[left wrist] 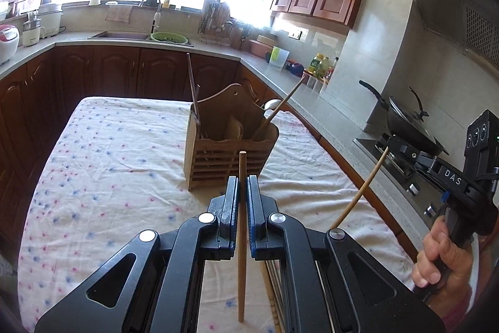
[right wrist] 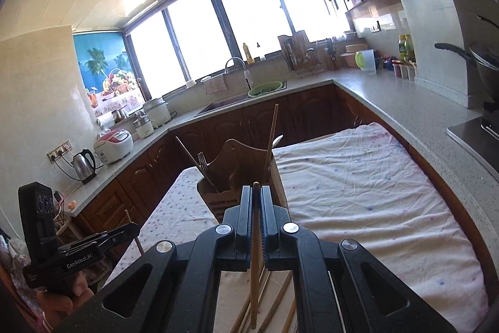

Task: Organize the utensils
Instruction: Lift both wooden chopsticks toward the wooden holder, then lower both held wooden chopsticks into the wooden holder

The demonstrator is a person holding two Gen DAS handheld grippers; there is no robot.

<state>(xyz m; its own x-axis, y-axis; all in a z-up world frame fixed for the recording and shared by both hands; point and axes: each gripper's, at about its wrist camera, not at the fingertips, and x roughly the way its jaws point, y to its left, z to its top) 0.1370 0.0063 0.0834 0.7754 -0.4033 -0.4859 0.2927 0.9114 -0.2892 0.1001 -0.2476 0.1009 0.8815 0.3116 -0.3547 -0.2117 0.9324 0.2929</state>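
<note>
A wooden utensil holder (left wrist: 227, 145) stands on the cloth-covered table (left wrist: 109, 161); it also shows in the right wrist view (right wrist: 240, 170). It holds a dark chopstick (left wrist: 193, 89), a light chopstick (left wrist: 280, 108), a fork (right wrist: 202, 161) and a spoon. My left gripper (left wrist: 242, 186) is shut on a wooden chopstick (left wrist: 241, 239), just in front of the holder. My right gripper (right wrist: 256, 195) is shut on another wooden chopstick (right wrist: 255, 255), also close to the holder. The right gripper shows in the left wrist view (left wrist: 386, 145) with its chopstick (left wrist: 361, 189). Several loose chopsticks (right wrist: 280, 301) lie under the grippers.
A kitchen counter (right wrist: 389, 102) wraps around the table, with a sink (left wrist: 124, 36), a green colander (left wrist: 169, 37), a rice cooker (right wrist: 113, 142) and a kettle (right wrist: 84, 164). A stove with a wok (left wrist: 405, 120) is at the right.
</note>
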